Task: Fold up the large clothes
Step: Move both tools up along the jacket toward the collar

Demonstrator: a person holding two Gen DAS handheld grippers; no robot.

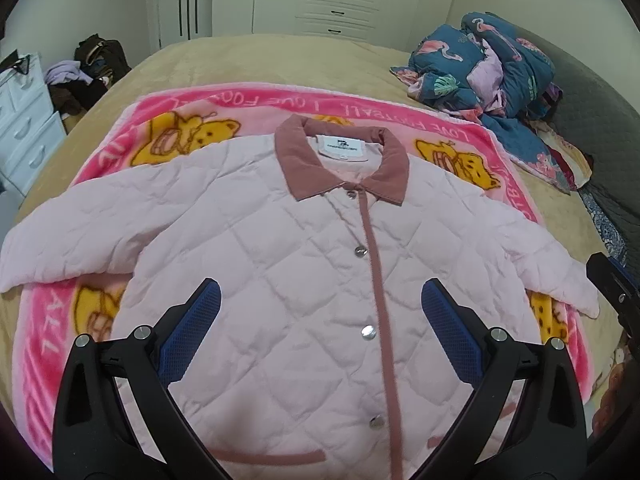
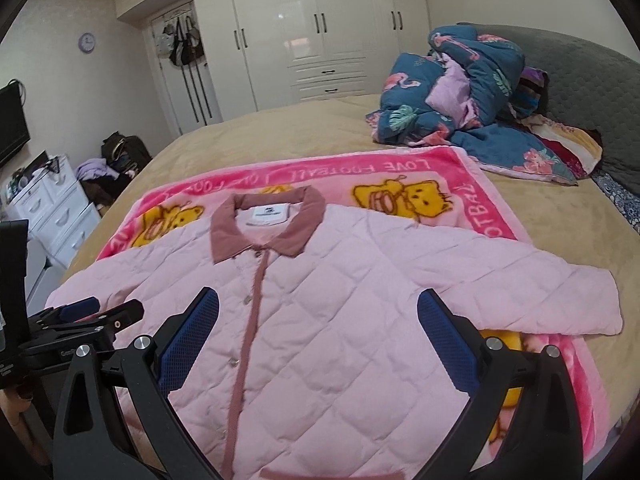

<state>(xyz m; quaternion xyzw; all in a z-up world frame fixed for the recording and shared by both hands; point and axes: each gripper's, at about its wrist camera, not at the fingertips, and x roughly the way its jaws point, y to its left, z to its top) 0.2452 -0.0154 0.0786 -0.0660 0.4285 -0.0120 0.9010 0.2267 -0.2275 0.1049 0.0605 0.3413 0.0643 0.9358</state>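
One pink quilted jacket (image 1: 280, 272), buttoned, flat on one pink blanket (image 1: 52, 344). Left gripper (image 1: 320, 300) and right gripper (image 2: 318, 300) both spread wide, empty. Tan bed (image 1: 240, 64), white wardrobes (image 2: 320, 20) behind.

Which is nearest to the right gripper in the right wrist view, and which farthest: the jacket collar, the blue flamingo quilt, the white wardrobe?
1. Jacket collar, ahead, slightly left of the right gripper.
2. Blue flamingo quilt, far right on the bed.
3. White wardrobe, against the back wall.

Soft, even indoor light fills both views, with only faint shadows in the quilted seams of the pink jacket (image 1: 288, 280) ahead of each hand-held gripper. The glossy wardrobe doors (image 2: 320, 20) far ahead carry pale glare. Fisheye distortion bows the bed (image 2: 280, 128) and walls, and dark vignetting cuts off the corners. Focus is fairly sharp mid-frame and softer toward the edges.
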